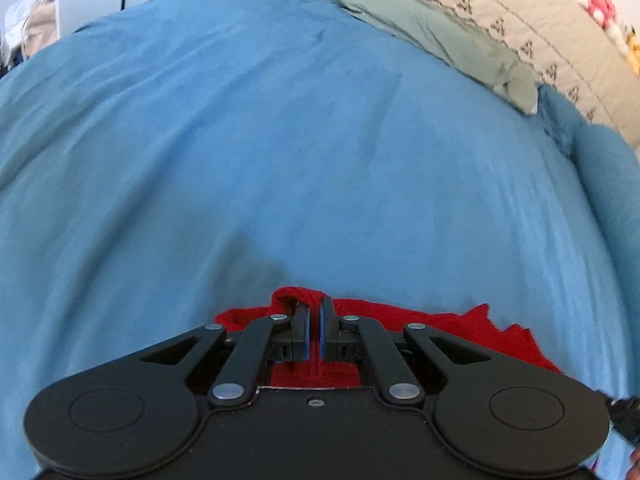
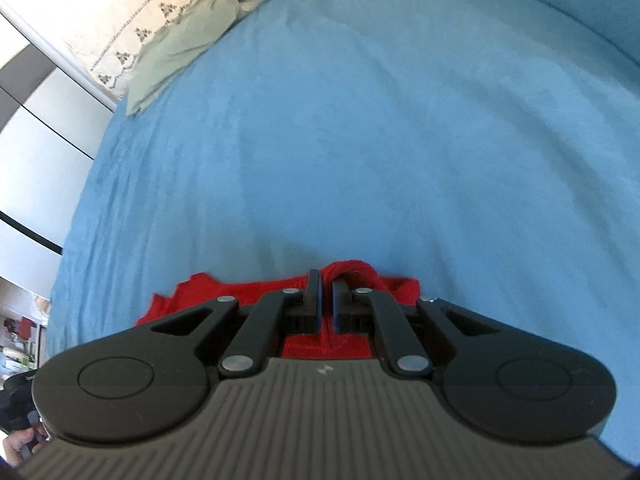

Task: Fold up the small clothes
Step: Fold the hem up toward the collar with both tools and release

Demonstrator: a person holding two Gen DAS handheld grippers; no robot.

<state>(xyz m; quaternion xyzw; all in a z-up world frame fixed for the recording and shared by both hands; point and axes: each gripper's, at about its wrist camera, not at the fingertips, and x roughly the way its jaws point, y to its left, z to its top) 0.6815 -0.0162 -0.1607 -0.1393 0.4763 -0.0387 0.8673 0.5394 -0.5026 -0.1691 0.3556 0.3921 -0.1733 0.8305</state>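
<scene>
A red knit garment (image 1: 460,328) lies on the blue bed cover (image 1: 280,140). My left gripper (image 1: 315,304) is shut on a bunched edge of the red garment, with cloth pinched between the pads. In the right wrist view the same red garment (image 2: 224,292) spreads under and to the left of my right gripper (image 2: 326,280), which is shut on another bunched edge of it. Most of the garment is hidden beneath both gripper bodies.
A grey-green cloth (image 1: 440,32) lies at the far edge of the blue cover, also seen in the right wrist view (image 2: 188,44). A cream patterned blanket (image 1: 520,20) lies beyond it. White cupboard doors (image 2: 36,136) stand left of the bed.
</scene>
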